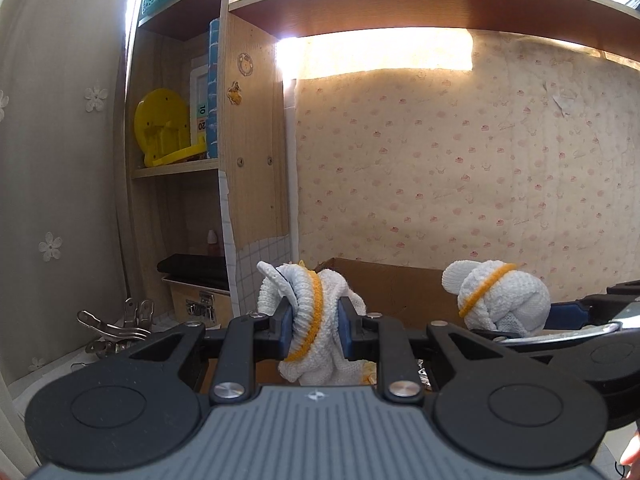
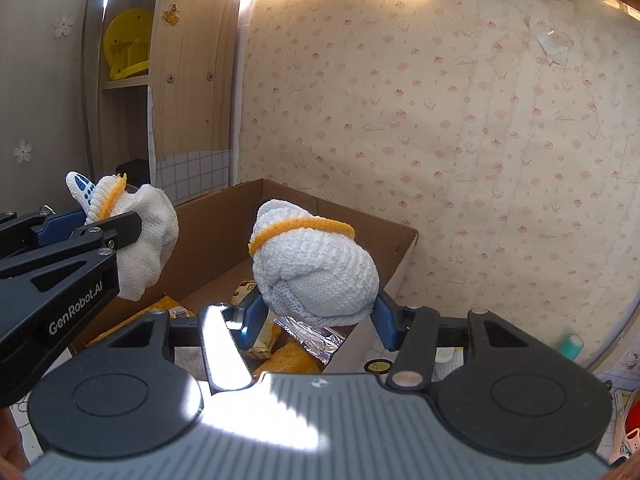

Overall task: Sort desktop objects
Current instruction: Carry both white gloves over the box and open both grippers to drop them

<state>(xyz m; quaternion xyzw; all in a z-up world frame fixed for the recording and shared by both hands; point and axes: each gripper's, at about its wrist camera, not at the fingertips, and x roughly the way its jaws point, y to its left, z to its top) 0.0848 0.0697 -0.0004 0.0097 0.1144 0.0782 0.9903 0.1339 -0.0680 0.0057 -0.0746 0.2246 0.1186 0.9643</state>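
Note:
My left gripper (image 1: 314,330) is shut on a bundled white knit glove with a yellow cuff band (image 1: 316,312), held above the near edge of an open cardboard box (image 1: 392,292). The same left glove bundle (image 2: 148,236) shows at the left of the right wrist view. My right gripper (image 2: 318,312) is shut on a second balled white glove with a yellow band (image 2: 316,264), held over the cardboard box (image 2: 224,236). That second glove (image 1: 502,300) appears to the right in the left wrist view. Inside the box lie yellow packets (image 2: 296,360) and a foil wrapper (image 2: 316,336).
A wooden shelf unit (image 1: 248,160) stands at the left, holding a yellow plastic piece (image 1: 164,128), books and a small case (image 1: 196,304). Metal clips (image 1: 120,328) lie on the desk at the left. Patterned wallpaper (image 2: 440,120) backs the box. A teal object (image 2: 572,346) sits at the right.

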